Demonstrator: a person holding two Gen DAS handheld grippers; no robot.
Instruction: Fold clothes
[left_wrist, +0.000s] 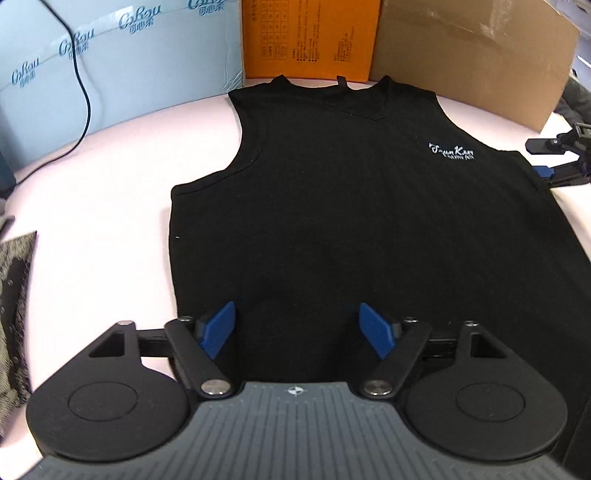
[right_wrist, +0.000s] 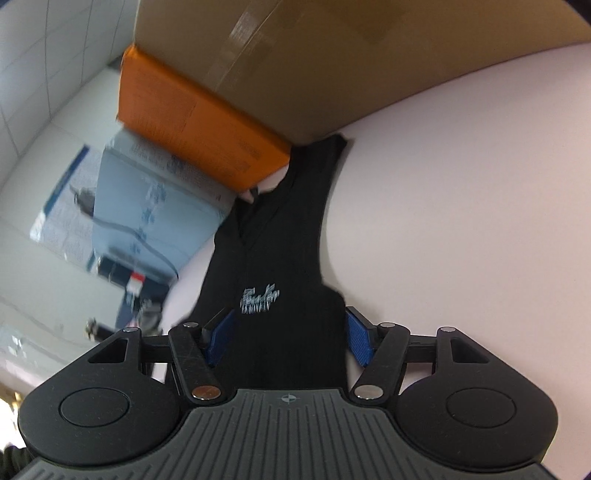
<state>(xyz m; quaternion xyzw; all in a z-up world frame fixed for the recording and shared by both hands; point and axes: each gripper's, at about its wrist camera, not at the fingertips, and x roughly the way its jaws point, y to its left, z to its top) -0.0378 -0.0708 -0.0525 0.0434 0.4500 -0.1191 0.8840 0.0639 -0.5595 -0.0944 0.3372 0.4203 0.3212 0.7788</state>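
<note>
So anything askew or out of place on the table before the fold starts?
Nothing stands out. The black vest lies flat and face up on the pale table, neckline toward the orange box. A patterned cloth lies apart at the table's left edge. Both the left gripper and right gripper are open over the vest.

A pale pink table (left_wrist: 110, 221) carries a black vest (left_wrist: 351, 221), spread flat, and a patterned cloth (left_wrist: 14, 295) at its edge.
</note>
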